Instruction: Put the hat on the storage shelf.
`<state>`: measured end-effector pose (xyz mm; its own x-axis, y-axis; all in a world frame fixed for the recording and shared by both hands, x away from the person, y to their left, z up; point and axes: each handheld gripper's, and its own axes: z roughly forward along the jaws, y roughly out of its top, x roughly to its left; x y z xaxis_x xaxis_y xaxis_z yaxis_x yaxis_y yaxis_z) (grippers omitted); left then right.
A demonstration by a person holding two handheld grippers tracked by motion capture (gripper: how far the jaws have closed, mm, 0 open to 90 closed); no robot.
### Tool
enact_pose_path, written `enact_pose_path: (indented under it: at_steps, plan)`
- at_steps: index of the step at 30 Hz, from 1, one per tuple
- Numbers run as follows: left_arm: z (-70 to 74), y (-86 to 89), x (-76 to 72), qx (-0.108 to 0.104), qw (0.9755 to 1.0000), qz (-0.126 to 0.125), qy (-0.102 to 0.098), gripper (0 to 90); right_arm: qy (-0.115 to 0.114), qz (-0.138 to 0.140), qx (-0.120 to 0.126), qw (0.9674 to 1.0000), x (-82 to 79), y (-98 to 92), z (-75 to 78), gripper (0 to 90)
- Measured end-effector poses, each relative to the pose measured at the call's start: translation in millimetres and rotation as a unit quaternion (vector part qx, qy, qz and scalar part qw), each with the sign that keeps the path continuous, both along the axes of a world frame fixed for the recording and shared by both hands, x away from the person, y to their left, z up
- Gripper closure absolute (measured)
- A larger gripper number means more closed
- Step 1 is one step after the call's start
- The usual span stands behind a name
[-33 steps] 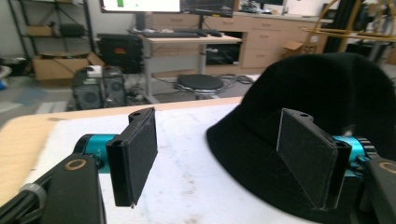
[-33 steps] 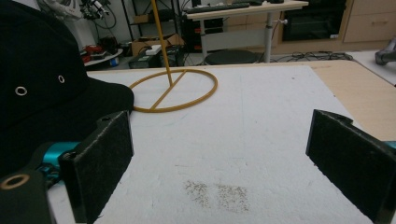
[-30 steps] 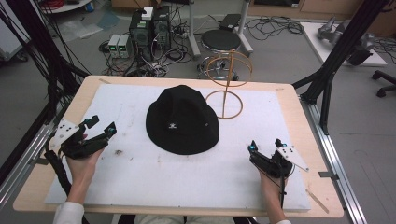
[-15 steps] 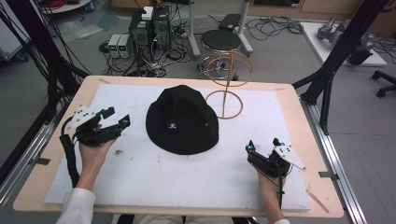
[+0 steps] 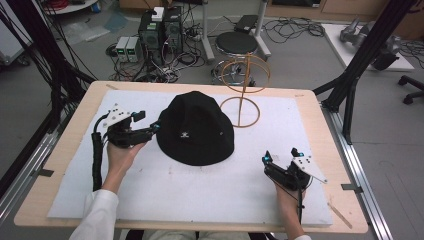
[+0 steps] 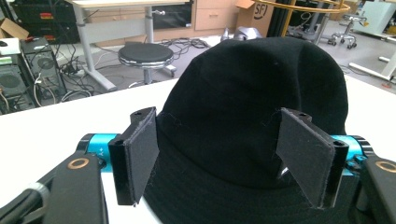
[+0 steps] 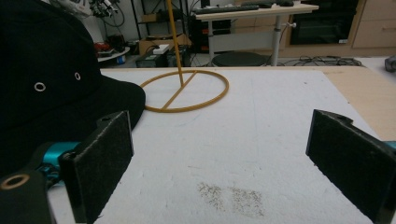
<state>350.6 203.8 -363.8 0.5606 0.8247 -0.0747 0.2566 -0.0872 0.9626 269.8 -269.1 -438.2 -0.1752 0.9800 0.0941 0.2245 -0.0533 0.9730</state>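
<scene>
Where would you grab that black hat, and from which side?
Probably by the brim. The hat sits crown up on the white mat, and its round crown is too wide for open jaws, while the brim is thin and flat. The left hand-held gripper is open at the hat's left edge, so come in low from the left.

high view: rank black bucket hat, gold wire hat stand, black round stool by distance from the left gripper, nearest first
From the left gripper:
1. black bucket hat, brim right at its jaw tips, mid-table.
2. gold wire hat stand, behind the hat at the table's far side.
3. black round stool, on the floor beyond the table.
</scene>
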Motion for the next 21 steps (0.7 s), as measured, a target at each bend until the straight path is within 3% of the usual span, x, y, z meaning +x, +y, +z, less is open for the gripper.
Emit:
enact_pose_path:
  at_steps: [12, 21]
  plan:
    - [0.9, -25.6, 10.2, 0.02, 0.9997, -0.007, 0.008, 30.1, 0.001, 0.004, -0.001, 1.0, -0.1, 1.9, 0.4, 6.5]
    - [-4.8, -57.0, 22.0, 0.04, 0.9985, -0.031, 0.021, 30.1, 0.002, 0.004, 0.004, 1.0, 0.0, 1.6, 0.6, 6.6]
